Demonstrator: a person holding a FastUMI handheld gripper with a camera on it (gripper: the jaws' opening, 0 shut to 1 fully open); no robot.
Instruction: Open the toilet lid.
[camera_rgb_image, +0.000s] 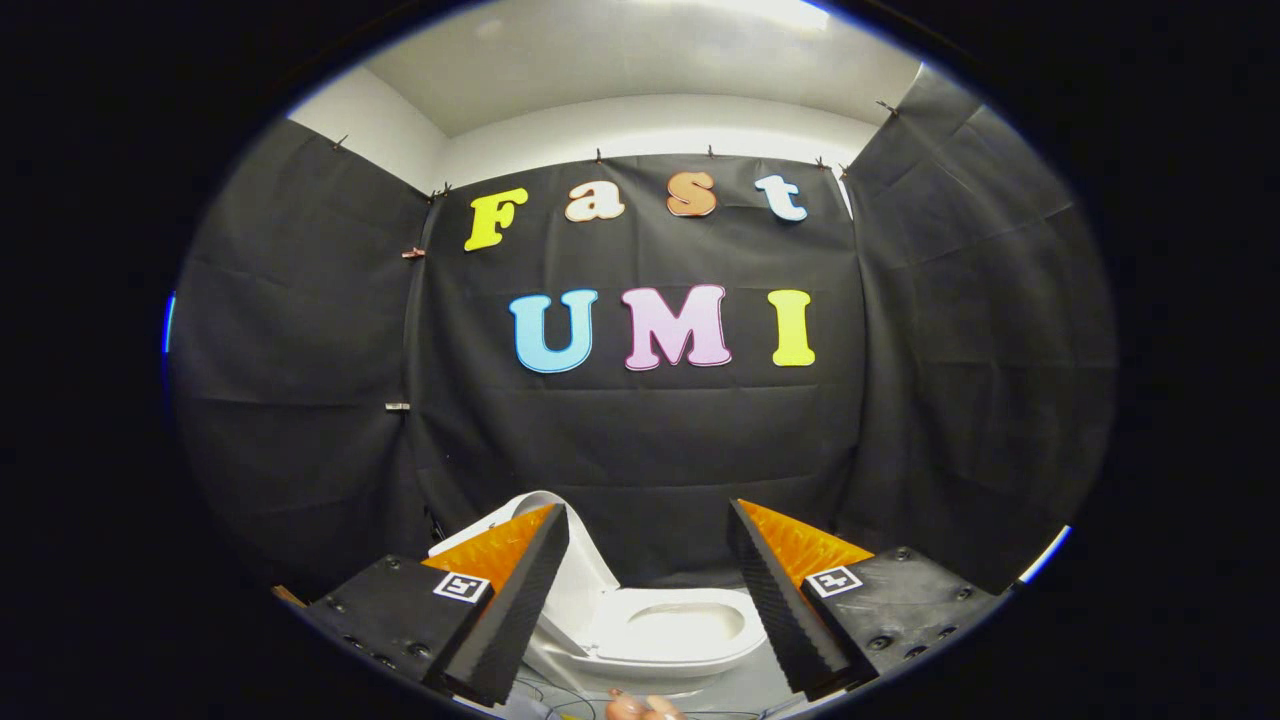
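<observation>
A white toilet (680, 630) stands low ahead, seen between and beyond my fingers. Its lid (580, 575) is raised, leaning back to the left behind my left finger, and the bowl's seat ring lies uncovered. My gripper (648, 522) is open, its two fingers spread wide with nothing between them. It hovers above and in front of the toilet, apart from the lid and the seat.
Black cloth walls (640, 440) close the booth behind and on both sides of the toilet. A grey floor (740, 690) with thin cables lies in front of the bowl. Part of a person's hand (640, 708) shows below the fingers.
</observation>
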